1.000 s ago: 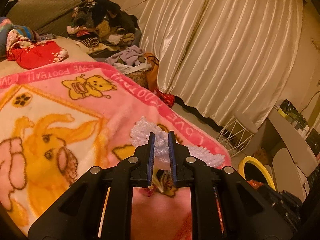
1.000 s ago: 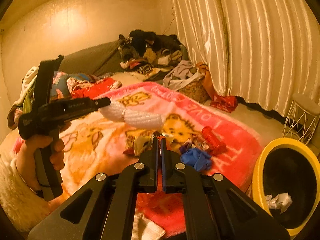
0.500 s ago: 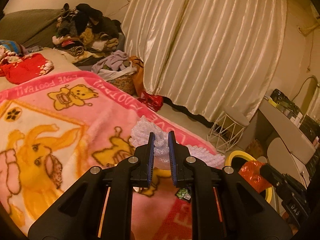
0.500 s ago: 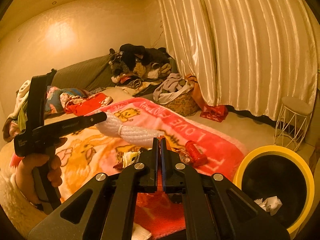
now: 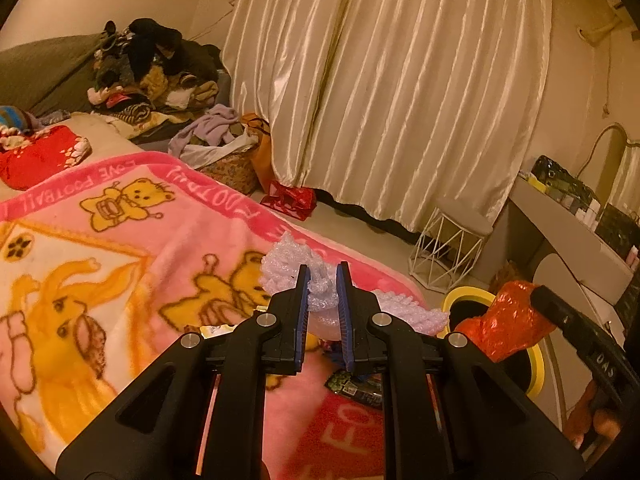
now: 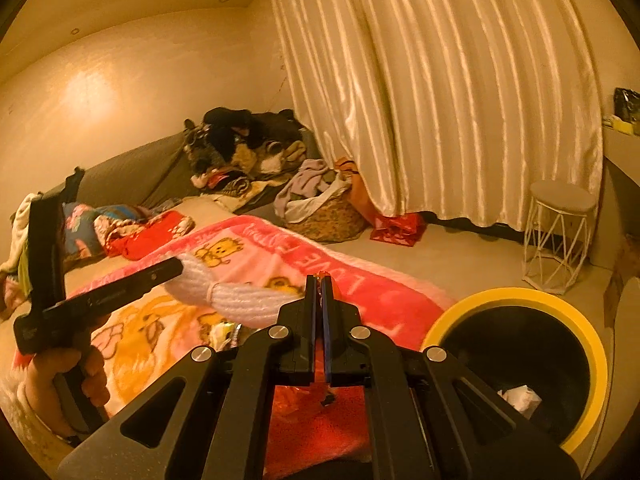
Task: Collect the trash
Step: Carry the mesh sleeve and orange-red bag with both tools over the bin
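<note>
My left gripper [image 5: 322, 280] is shut on a crumpled white bubble-wrap bundle [image 5: 288, 262], held above the pink blanket [image 5: 120, 240]; the bundle also shows in the right wrist view [image 6: 236, 294]. My right gripper [image 6: 318, 280] is shut on a red foil wrapper [image 6: 304, 396], seen in the left wrist view [image 5: 506, 322] hanging near the bin. The yellow-rimmed black bin [image 6: 592, 344] stands on the floor right of the blanket, with crumpled white paper [image 6: 520, 398] inside. Small wrappers [image 5: 354, 386] lie on the blanket below my left gripper.
A white wire stool [image 6: 558, 236] stands by the curtain [image 6: 440, 100]. A laundry basket [image 6: 328, 216] and a red bag [image 6: 396, 226] sit on the floor. Clothes are piled on the sofa [image 6: 248, 144]. A desk [image 5: 568, 216] stands at the right.
Both grippers have swung right toward the bin, each still holding its piece. The bin now looms larger in the right wrist view, and the red wrapper has come into the left wrist view.
</note>
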Action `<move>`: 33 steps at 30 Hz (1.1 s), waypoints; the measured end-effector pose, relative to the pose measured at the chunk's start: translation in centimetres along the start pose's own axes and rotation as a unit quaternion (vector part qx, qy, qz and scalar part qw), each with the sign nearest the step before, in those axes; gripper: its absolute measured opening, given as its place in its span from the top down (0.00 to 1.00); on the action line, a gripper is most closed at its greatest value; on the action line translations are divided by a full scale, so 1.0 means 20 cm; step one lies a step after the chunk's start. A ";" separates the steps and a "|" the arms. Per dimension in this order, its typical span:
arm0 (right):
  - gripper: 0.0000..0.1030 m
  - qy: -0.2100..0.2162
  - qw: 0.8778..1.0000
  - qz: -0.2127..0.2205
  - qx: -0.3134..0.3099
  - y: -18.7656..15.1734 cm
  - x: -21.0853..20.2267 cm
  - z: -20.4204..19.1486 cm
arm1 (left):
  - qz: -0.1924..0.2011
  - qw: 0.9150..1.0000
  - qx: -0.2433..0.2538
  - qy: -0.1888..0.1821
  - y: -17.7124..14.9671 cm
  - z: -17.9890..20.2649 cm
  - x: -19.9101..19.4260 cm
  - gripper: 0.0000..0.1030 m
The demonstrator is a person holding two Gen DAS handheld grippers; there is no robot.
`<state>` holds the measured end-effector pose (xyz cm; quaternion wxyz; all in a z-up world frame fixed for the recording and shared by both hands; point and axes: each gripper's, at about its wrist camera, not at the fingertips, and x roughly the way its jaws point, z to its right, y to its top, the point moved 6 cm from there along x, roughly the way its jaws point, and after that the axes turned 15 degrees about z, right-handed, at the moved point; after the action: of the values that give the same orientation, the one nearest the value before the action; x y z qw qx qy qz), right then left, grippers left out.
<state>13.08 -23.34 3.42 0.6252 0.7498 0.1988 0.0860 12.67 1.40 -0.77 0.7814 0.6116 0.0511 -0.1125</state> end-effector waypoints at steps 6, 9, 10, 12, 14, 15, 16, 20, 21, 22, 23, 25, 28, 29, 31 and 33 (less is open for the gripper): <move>0.97 -0.022 1.000 0.008 0.011 0.01 -0.02 0.09 | -0.003 1.000 0.008 -0.004 -0.01 0.05 0.01 0.91; 0.97 -0.035 0.999 0.011 0.017 0.02 -0.03 0.13 | -0.004 1.000 0.012 -0.007 -0.01 0.07 0.03 0.91; 0.97 -0.038 0.999 0.012 0.018 0.02 -0.04 0.14 | -0.005 1.000 0.013 -0.008 -0.02 0.08 0.03 0.91; 0.98 -0.046 0.999 0.013 0.024 0.02 -0.04 0.19 | -0.007 1.000 0.016 -0.010 -0.02 0.10 0.04 0.91; 0.98 -0.053 0.998 0.014 0.028 0.02 -0.05 0.21 | -0.008 1.000 0.020 -0.012 -0.03 0.12 0.04 0.91; 0.98 -0.057 0.998 0.015 0.030 0.02 -0.05 0.23 | -0.009 1.000 0.022 -0.013 -0.03 0.13 0.05 0.91; 0.97 -0.061 0.997 0.016 0.032 0.02 -0.06 0.25 | -0.010 1.000 0.025 -0.014 -0.04 0.14 0.05 0.91; 0.98 -0.077 0.996 0.020 0.039 0.02 -0.07 0.32 | -0.011 0.999 0.031 -0.020 -0.05 0.18 0.06 0.91; 0.98 -0.081 0.996 0.021 0.041 0.02 -0.08 0.33 | -0.011 0.999 0.032 -0.022 -0.05 0.19 0.06 0.91; 0.98 -0.086 0.995 0.022 0.041 0.02 -0.08 0.35 | -0.011 0.999 0.032 -0.024 -0.05 0.20 0.06 0.91; 0.98 -0.090 0.995 0.023 0.041 0.02 -0.08 0.36 | -0.010 0.999 0.032 -0.026 -0.05 0.21 0.07 0.91; 0.98 -0.099 0.994 0.026 0.043 0.02 -0.10 0.39 | -0.009 0.999 0.035 -0.030 -0.06 0.24 0.07 0.91; 0.98 -0.113 0.992 0.029 0.042 0.02 -0.11 0.44 | -0.011 0.998 0.041 -0.037 -0.06 0.29 0.08 0.91; 0.98 -0.117 0.992 0.030 0.040 0.02 -0.11 0.45 | -0.012 0.998 0.042 -0.039 -0.07 0.30 0.09 0.91; 0.98 -0.127 0.991 0.032 0.037 0.02 -0.12 0.48 | -0.013 0.998 0.044 -0.042 -0.07 0.32 0.10 0.91; 0.98 -0.135 0.990 0.034 0.037 0.01 -0.13 0.51 | -0.015 0.998 0.047 -0.047 -0.08 0.35 0.10 0.91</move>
<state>14.61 -33.57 1.90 0.6152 0.7832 0.0904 -0.0019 13.83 -6.03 -1.01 0.7517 0.6409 0.0182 -0.1547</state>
